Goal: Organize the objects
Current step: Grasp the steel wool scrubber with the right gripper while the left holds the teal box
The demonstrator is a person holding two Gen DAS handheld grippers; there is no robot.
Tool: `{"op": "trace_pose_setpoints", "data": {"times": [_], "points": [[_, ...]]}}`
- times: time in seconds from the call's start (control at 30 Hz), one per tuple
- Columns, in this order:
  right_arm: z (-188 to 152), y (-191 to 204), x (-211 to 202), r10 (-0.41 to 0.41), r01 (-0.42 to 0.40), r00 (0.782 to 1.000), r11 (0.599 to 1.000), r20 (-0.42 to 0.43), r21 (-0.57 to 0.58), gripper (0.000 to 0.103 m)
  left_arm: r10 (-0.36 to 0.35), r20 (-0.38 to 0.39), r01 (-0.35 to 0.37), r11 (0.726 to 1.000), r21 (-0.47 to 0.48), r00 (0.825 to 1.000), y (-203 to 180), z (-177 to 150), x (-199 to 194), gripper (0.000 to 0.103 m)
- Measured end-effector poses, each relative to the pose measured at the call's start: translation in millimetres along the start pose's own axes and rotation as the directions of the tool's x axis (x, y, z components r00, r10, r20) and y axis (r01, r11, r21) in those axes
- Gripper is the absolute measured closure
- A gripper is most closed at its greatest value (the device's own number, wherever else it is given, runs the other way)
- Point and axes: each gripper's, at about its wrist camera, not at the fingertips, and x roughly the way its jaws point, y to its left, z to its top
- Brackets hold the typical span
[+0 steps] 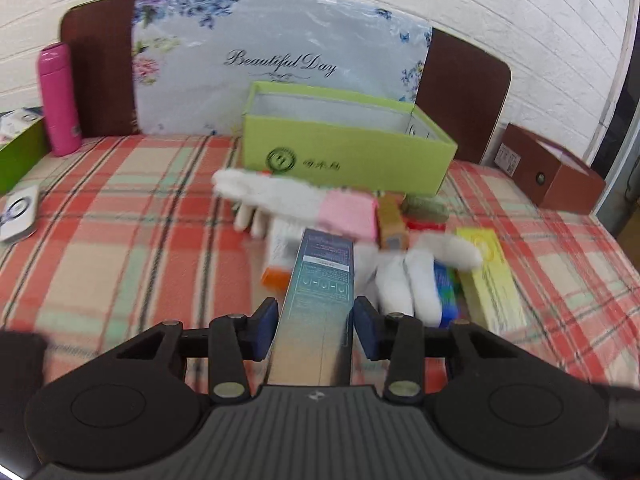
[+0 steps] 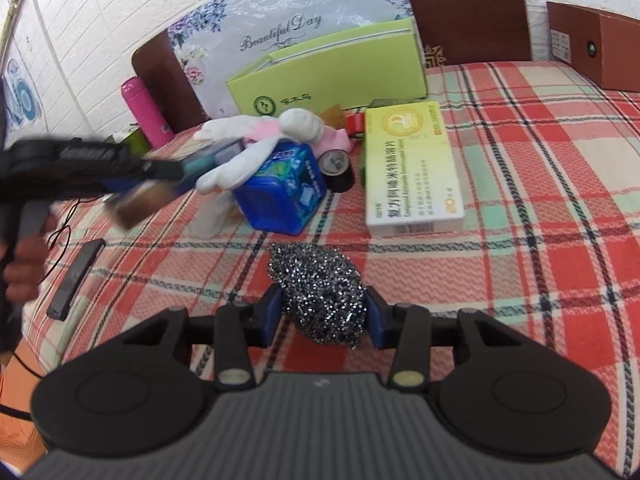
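Note:
My left gripper [image 1: 316, 320] is shut on a long teal-to-tan carton [image 1: 320, 292] and holds it above the plaid bedspread, pointing at the open green box [image 1: 344, 152]. The right wrist view shows this gripper [image 2: 180, 172] with the carton [image 2: 160, 192] at the left. My right gripper [image 2: 322, 312] is shut on a steel wool scourer [image 2: 324, 296] above the bedspread. Ahead lie white and pink gloves [image 1: 296, 200], a blue tin [image 2: 284, 188], a yellow-green medicine box [image 2: 412, 168], a black tape roll [image 2: 338, 168] and the green box [image 2: 328, 76].
A pink bottle [image 1: 58, 100] stands at the left by the headboard. A brown box [image 1: 552, 172] sits at the right edge of the bed. A flat dark bar [image 2: 76, 280] lies at the left of the bedspread. A flowered board [image 1: 280, 64] leans behind the green box.

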Motion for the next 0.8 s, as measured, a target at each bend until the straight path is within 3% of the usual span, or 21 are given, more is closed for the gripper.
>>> {"op": "trace_pose_setpoints", "data": {"times": [0.13, 0.2, 0.4, 0.8], "points": [[0, 11, 3, 0.045, -0.046, 0.999, 0.998, -0.023, -0.052, 0.054, 0.018, -0.067, -0.019, 1.0, -0.013, 0.998, 9, -34, -10, 0.059], [-2, 16, 0, 0.045, -0.048, 0.999, 0.991, -0.027, -0.128, 0.049, 0.026, -0.084, -0.027, 1.0, -0.01, 0.996, 10, -45, -5, 0.054], [-2, 25, -13, -0.022, 0.028, 1.0, 0.939, 0.022, -0.342, 0.046, 0.022, -0.094, -0.024, 0.999, -0.023, 0.995, 14, -45, 11, 0.052], [-6, 29, -1, -0.002, -0.005, 1.0, 0.931, -0.017, -0.364, 0.051, 0.015, -0.1, -0.017, 1.0, -0.02, 0.995, 12, -45, 17, 0.052]]}}
